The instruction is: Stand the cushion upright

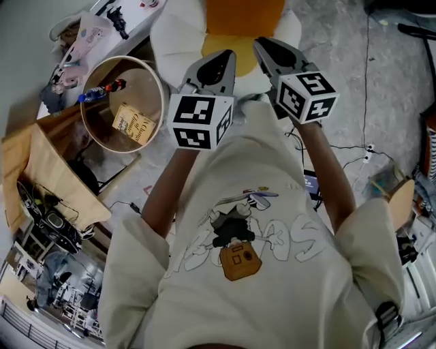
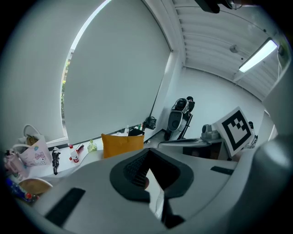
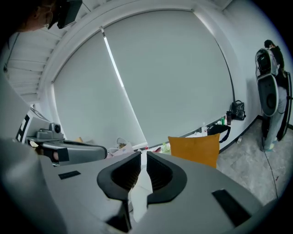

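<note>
Matt orange cloth covers the cushion [image 1: 243,20]; the left claw [image 2: 150,170] and right claw [image 3: 142,167] are smooth, matt grey plastic with ribbed black pads [image 3: 127,175]; the floor [image 1: 340,41] looks like mottled grey stone; the person's shirt [image 1: 272,191] is soft cream cloth.

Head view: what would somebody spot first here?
Probably the bright orange cushion, standing upright on the white seat at the top. Just below it, the left gripper and right gripper, both marked in black and white, point toward it, jaws closed on nothing. A round bin sits at the left.
</note>
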`<state>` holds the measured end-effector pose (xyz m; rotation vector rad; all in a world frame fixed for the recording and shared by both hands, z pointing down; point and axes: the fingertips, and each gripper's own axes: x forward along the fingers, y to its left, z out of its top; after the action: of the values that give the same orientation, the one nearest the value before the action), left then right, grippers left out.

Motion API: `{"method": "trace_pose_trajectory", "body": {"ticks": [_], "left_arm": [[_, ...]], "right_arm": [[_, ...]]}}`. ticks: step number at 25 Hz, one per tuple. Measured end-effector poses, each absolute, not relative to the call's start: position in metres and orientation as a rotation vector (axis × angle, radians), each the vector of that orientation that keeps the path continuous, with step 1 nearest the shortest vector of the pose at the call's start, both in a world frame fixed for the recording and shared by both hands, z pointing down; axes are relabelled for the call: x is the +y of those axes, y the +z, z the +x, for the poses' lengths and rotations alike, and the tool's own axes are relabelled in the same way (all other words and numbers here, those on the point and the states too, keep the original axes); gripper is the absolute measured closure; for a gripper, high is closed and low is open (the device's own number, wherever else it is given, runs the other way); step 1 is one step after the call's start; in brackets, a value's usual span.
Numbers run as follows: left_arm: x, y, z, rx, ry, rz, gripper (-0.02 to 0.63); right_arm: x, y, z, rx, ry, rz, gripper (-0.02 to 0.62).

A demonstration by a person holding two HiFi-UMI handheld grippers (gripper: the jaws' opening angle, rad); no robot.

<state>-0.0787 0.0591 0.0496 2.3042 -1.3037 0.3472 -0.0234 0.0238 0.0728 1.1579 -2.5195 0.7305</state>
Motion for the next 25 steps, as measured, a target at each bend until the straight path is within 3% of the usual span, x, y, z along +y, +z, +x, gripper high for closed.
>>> {"method": "trace_pose_trajectory", "body": {"ticks": [25], "left_arm": [[0.129, 0.023, -0.172, -1.243, 0.248, 2.321, 0.601]], "right_arm": [[0.117, 0.017, -0.092, -2.565, 0.646, 1.409, 0.545]]}}
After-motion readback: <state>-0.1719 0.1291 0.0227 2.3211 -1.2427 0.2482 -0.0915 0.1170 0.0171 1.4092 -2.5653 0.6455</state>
